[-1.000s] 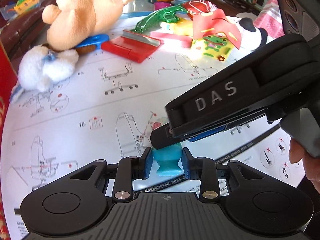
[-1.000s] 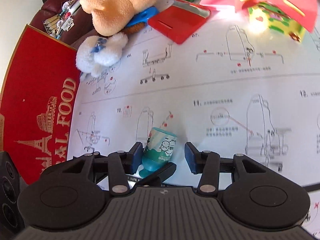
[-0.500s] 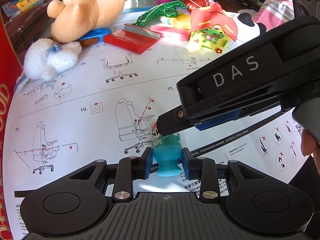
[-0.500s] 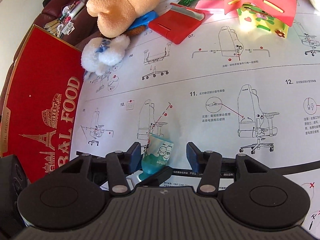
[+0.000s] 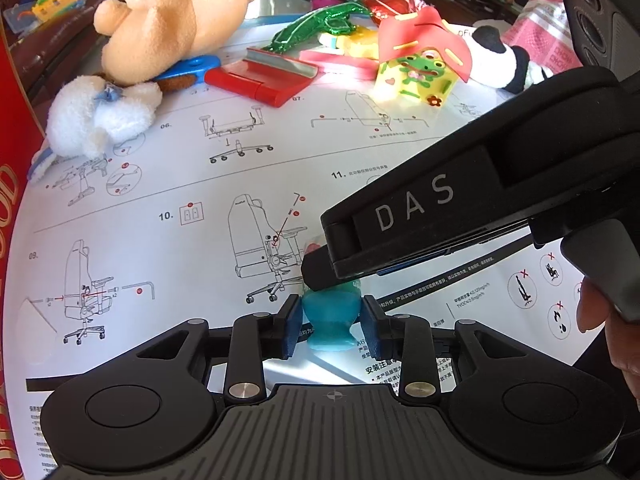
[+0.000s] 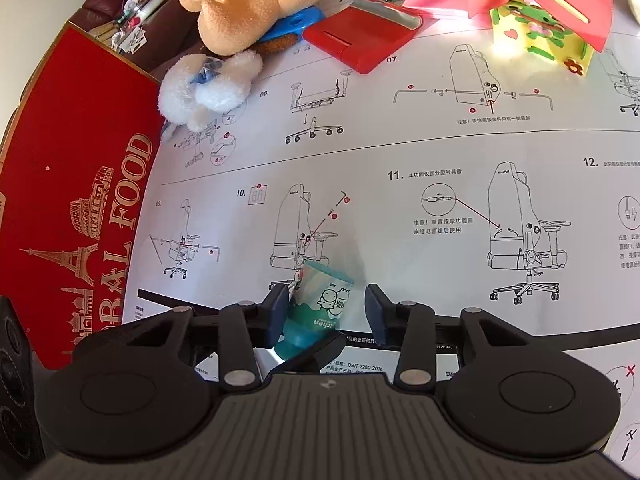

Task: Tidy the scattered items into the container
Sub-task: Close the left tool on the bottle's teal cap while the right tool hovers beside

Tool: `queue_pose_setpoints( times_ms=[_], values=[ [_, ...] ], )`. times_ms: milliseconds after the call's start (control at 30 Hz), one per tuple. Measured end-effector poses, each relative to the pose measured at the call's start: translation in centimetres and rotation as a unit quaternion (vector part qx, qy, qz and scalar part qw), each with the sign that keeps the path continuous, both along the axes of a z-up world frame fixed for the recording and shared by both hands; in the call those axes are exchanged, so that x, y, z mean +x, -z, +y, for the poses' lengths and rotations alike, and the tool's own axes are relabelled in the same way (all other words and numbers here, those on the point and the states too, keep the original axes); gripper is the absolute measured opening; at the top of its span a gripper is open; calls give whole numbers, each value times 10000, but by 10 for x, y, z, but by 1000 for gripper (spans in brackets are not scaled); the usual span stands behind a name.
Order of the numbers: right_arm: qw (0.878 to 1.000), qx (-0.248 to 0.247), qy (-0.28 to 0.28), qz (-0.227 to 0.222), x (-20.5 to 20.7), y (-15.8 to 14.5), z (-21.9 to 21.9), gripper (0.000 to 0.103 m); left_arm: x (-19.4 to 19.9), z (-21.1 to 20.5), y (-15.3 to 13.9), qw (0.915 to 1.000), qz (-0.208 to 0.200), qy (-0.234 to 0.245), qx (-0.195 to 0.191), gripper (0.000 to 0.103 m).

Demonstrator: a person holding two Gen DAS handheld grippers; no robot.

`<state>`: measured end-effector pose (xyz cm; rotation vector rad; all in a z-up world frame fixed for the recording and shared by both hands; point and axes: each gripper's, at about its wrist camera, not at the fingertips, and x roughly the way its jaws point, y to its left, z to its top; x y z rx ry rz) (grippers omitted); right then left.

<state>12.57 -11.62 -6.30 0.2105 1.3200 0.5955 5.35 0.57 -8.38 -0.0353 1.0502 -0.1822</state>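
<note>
Looking along the left tool (image 5: 331,322), low in the middle of the frame, its two blue pads press on either side of a small teal bottle (image 5: 330,320), clamped at the bottle's narrow waist; the bottle's long axis runs away from the camera, up the frame, and its far end is hidden under the black body of the right tool (image 5: 460,216) that crosses in from the right. Soft toys and a red holder (image 5: 260,80) lie along the upper part of the frame on the printed sheet that covers the worktop (image 5: 160,168). From the right tool's own camera (image 6: 329,314), the bottle (image 6: 320,308) leans against the left-hand pad low in the middle, while the right-hand pad stands apart from it, so this tool is spread and grips nothing. A red box (image 6: 80,200) fills the left edge of the frame, probably the container, lying left of the bottle, so the left tool seems the nearer carrier.
</note>
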Motion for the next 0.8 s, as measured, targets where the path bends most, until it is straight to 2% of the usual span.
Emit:
queue_pose_setpoints(
  times_ms=[200,267,500,567,600,700,800],
  values=[
    [10000,4,65,67,2,1,-3,49,-3,7,-3,9999,25,-97,-127,61],
    [9999,-7,105,85,2,3,-4,54,-5,8,-3,9999,15,-106,-120,61],
    [10000,-51,28,58,-2,3,2,55,-5,2,-2,10000,-22,-69,16,61],
    [10000,-51,-2,58,-4,3,4,55,-5,-1,-1,9999,-67,-30,125,49],
    [10000,-36,-3,73,-5,3,4,55,-5,-2,-1,9999,-77,-16,150,32],
    [9999,3,18,109,-6,3,4,55,-7,-1,-2,10000,-41,-60,16,30],
    [9998,58,51,180,-6,4,4,55,-8,-2,-2,9999,-76,-43,72,30]
  ],
)
